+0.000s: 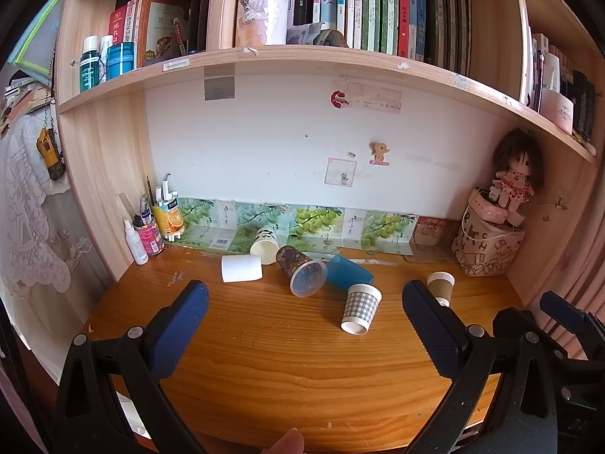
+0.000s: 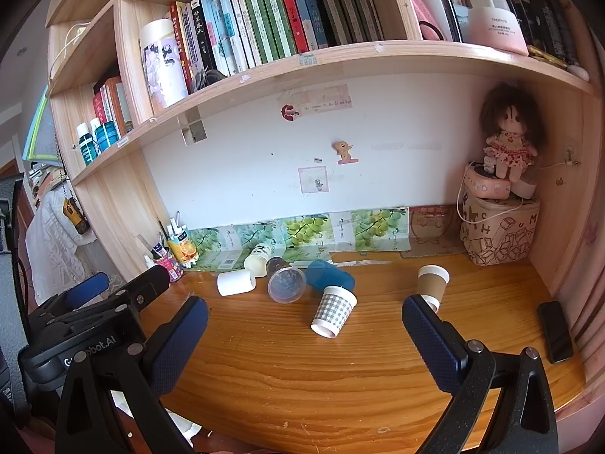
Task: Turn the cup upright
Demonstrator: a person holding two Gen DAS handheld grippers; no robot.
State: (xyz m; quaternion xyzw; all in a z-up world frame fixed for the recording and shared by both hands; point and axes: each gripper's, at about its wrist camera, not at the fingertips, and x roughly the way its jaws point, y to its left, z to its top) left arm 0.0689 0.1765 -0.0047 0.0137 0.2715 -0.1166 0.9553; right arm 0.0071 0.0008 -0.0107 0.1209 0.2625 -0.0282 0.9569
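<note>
Several cups lie tipped on the wooden desk (image 1: 287,363): a white cup (image 1: 241,268), a white patterned cup (image 1: 264,246), a dark clear-rimmed cup (image 1: 300,270), a blue cup (image 1: 348,270) and a grey checked cup (image 1: 360,308). A brown paper cup (image 1: 440,288) stands at the right, partly behind my finger. My left gripper (image 1: 304,302) is open and empty, short of the cups. My right gripper (image 2: 304,314) is open and empty; the checked cup (image 2: 333,311) lies between its fingers, farther off, and the brown cup (image 2: 432,286) is by the right finger.
A pen holder (image 1: 168,219) and spray bottle (image 1: 137,242) stand at the back left. A patterned box with a doll (image 1: 487,242) fills the back right corner. A black phone (image 2: 556,331) lies at the desk's right. A bookshelf (image 1: 302,60) hangs overhead.
</note>
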